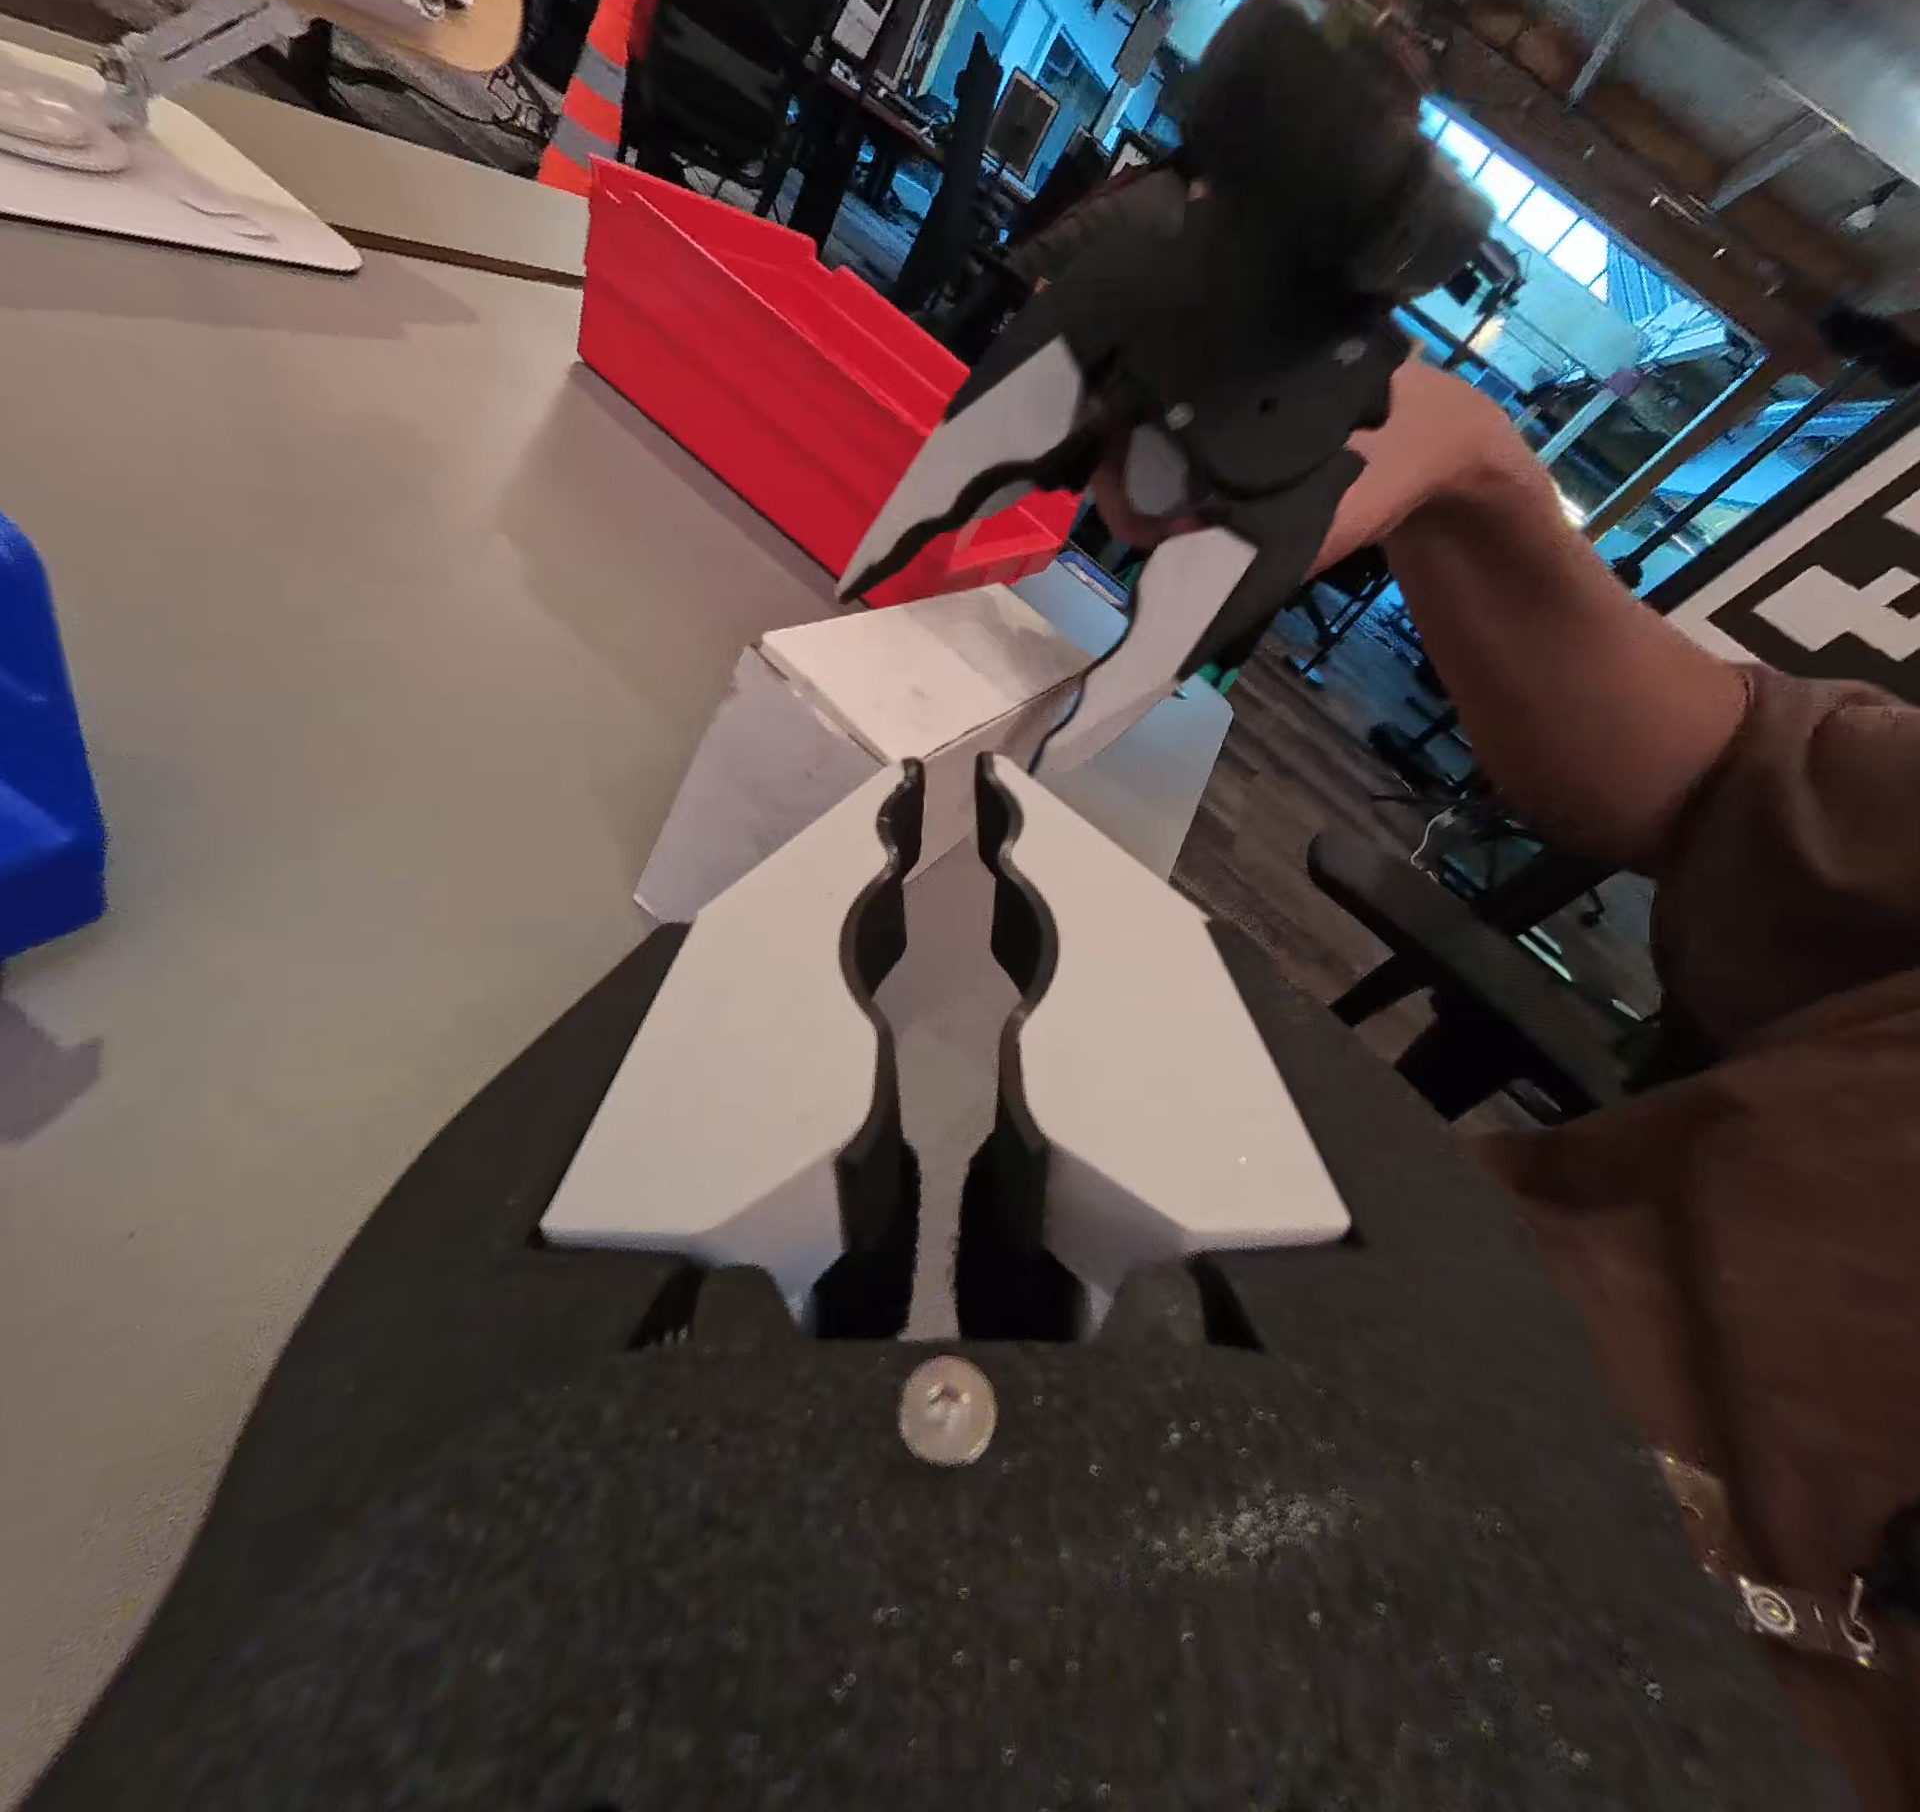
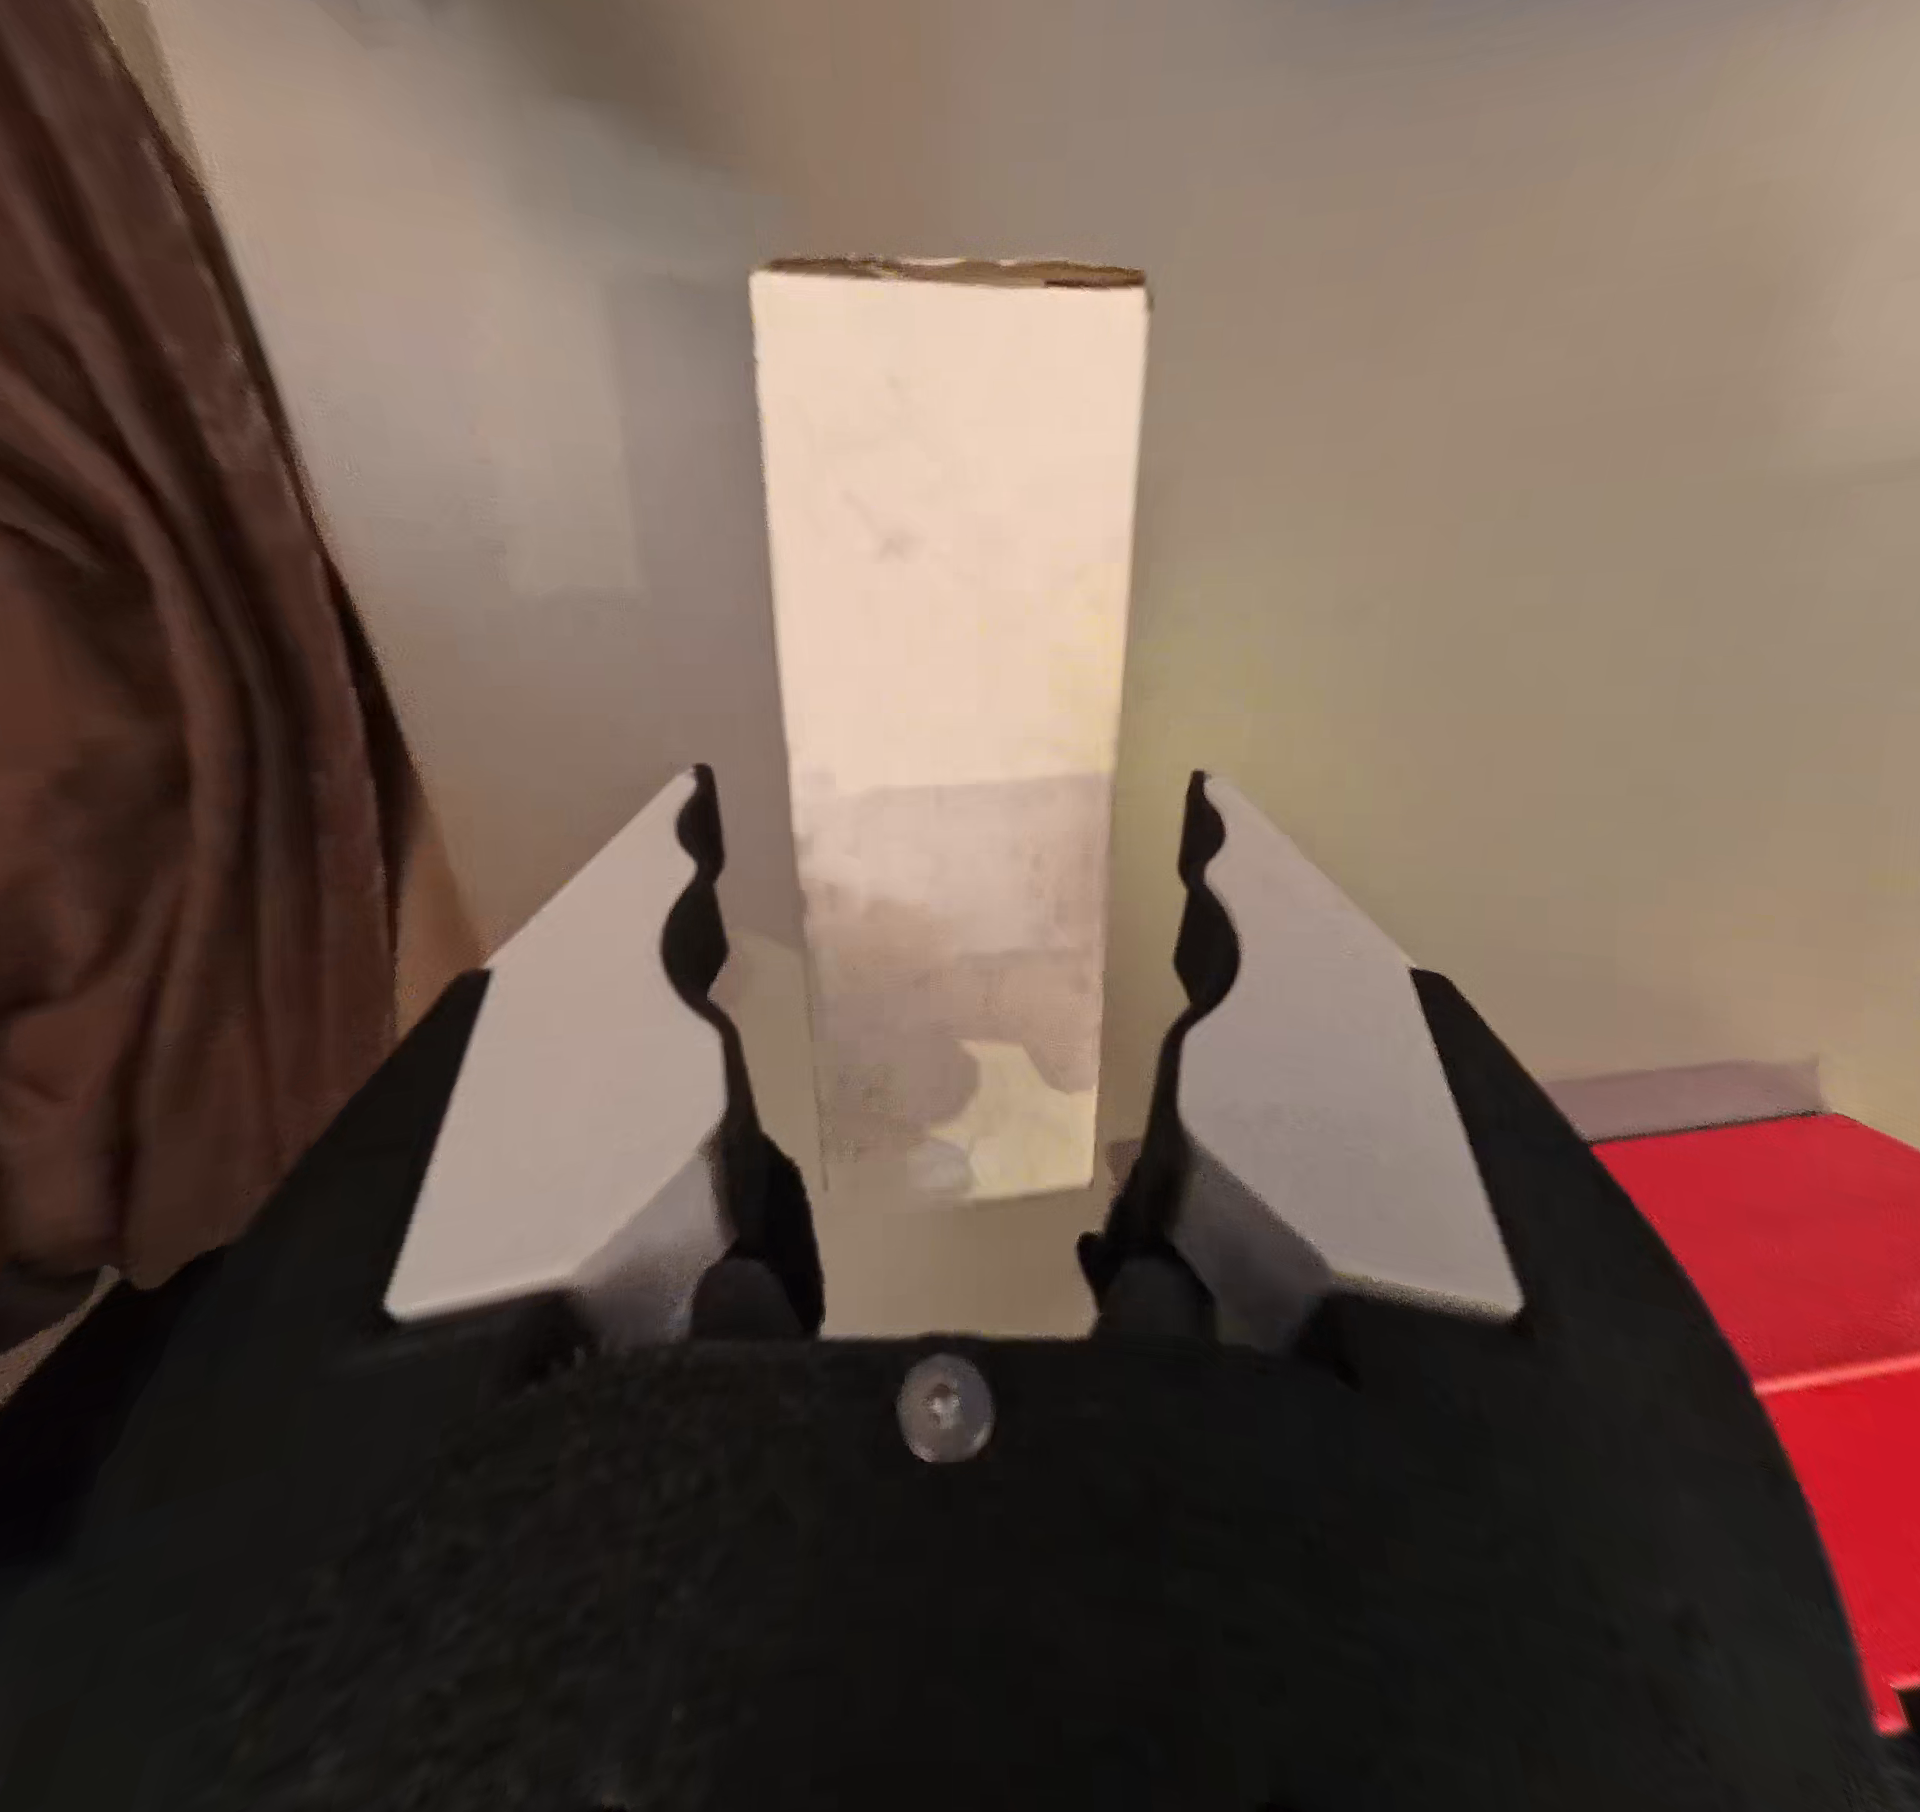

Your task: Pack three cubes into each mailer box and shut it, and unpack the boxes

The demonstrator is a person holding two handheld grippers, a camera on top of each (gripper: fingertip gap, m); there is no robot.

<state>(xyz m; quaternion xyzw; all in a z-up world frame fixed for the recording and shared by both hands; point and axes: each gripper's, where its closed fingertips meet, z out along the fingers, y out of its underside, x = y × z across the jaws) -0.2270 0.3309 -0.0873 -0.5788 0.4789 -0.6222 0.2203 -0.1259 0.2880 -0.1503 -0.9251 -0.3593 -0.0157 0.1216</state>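
Now, box: white cardboard mailer box, long and narrow, lying on the grey table near its far edge; top closed, faint smudges on the surface; in the right wrist view seen lengthwise, stretching away between the fingers
Box ends: brown raw edge showing at the end farthest from the right wrist camera; in the left wrist view a flap line visible on the upper face
Left gripper: low and close behind the box, tips at its near corner; fingers narrowly parted with a thin slot between them, nothing clamped; contact with the box not clear
Right gripper: above the box, pointing down along it; fingers spread wide, one on each side of the box, gripping nothing; in the left wrist view its lower fingertip down at the top of the box, touching or just above
Hand: holding the right gripper from behind, brown sleeve trailing to the frame edge
Red bin: on the table just beyond the box, its corner also at the right edge of the right wrist view
Blue bin: at the left edge, well apart from the box
White stand: flat base at the far left of the table
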